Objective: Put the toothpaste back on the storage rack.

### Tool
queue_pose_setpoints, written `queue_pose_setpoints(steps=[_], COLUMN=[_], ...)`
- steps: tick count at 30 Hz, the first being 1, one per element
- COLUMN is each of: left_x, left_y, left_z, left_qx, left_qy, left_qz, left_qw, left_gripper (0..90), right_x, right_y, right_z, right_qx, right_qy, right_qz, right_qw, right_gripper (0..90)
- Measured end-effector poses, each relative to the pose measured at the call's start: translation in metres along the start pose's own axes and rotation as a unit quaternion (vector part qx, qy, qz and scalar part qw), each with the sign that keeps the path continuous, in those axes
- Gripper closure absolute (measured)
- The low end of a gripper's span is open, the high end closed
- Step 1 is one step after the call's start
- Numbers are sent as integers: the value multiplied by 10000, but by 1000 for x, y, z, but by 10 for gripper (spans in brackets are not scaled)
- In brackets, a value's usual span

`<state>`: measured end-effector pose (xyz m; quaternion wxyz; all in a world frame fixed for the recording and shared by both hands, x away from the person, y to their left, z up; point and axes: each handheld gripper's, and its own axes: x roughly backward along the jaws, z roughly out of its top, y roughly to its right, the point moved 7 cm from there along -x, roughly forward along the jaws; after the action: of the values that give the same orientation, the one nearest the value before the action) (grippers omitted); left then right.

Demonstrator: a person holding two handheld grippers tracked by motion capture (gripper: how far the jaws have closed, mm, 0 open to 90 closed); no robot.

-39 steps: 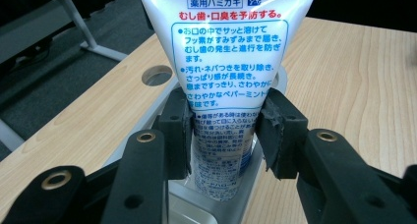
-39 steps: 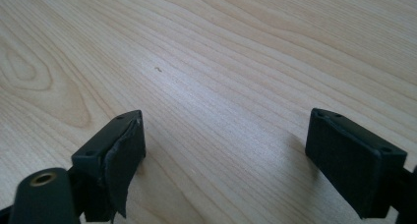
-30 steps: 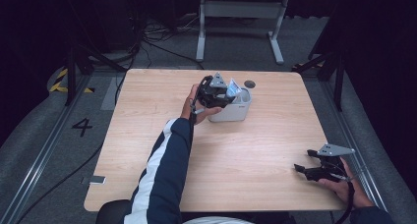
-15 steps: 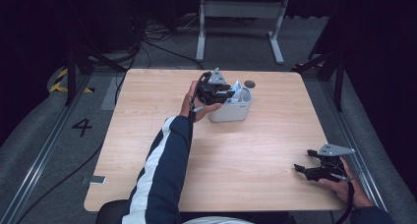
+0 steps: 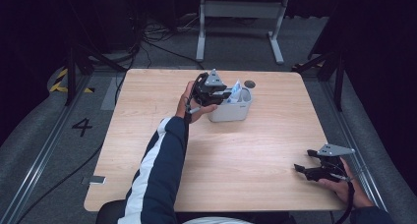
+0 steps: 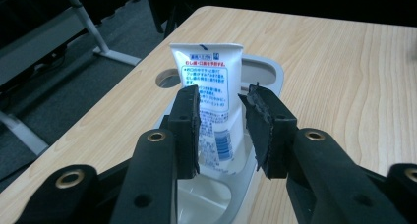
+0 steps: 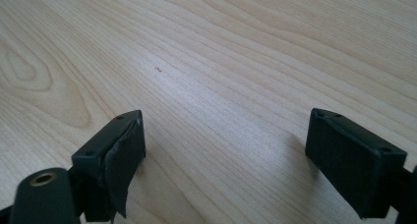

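A white toothpaste tube (image 6: 210, 81) with blue and red print stands upright, crimped end up, in a white plastic holder (image 6: 271, 72). The holder (image 5: 231, 112) sits on the far middle of the wooden table (image 5: 246, 150), with the tube (image 5: 236, 92) poking out of it. My left gripper (image 6: 221, 130) is level with the tube, its jaws parted with one on each side of the near face. I see no squeeze on the tube. That gripper (image 5: 223, 94) hangs at the holder's left rim. My right gripper (image 7: 226, 160) rests low over bare wood, wide open and empty, near the table's front right corner (image 5: 301, 171).
A small dark round object (image 5: 250, 83) lies on the table just behind the holder. The holder has a round hole (image 6: 167, 79) beside the tube. A metal stand (image 5: 241, 10) and cables are on the floor beyond the far edge.
My left gripper has drawn back a little to the left from over the holder, so the tube now stands out in the holder. The right gripper has not moved.
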<state>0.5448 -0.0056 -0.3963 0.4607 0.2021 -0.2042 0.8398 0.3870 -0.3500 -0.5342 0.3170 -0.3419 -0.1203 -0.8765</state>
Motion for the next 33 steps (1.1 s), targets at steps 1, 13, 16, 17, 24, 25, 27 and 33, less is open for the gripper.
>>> queue_pose_setpoints(steps=[1,13,16,17,24,25,27,33], left_x=[2,15,18,19,28,29,32,42], left_y=[0,1,1,1,6,7,8,9], left_z=[-1,-19,-23,-24,-31,-32,-34,-41], left_qx=[-12,-285,-350,-372,-486,-511,-549,-630], left_qy=[-31,-429,-496,-518,-681,-701,-744,-877], left_qz=[37,200,212,222,230,232,235,286], left_qw=[10000,9985,9979,9977,9962,9960,9954,9937], left_gripper=[661,627,615,609,588,585,575,543], right_x=[0,0,0,0,0,0,0,0], right_y=[0,0,0,0,0,0,0,0], right_z=[0,0,0,0,0,0,0,0], right_qx=[0,-3,-1,-1,0,-1,-2,0], right_qy=[1,0,0,2,2,0,0,0], right_qz=[1,0,0,4,-1,0,1,0], right_qw=[10000,10000,10000,10000,10000,10000,10000,10000], right_gripper=[157,157,157,157,157,157,157,156])
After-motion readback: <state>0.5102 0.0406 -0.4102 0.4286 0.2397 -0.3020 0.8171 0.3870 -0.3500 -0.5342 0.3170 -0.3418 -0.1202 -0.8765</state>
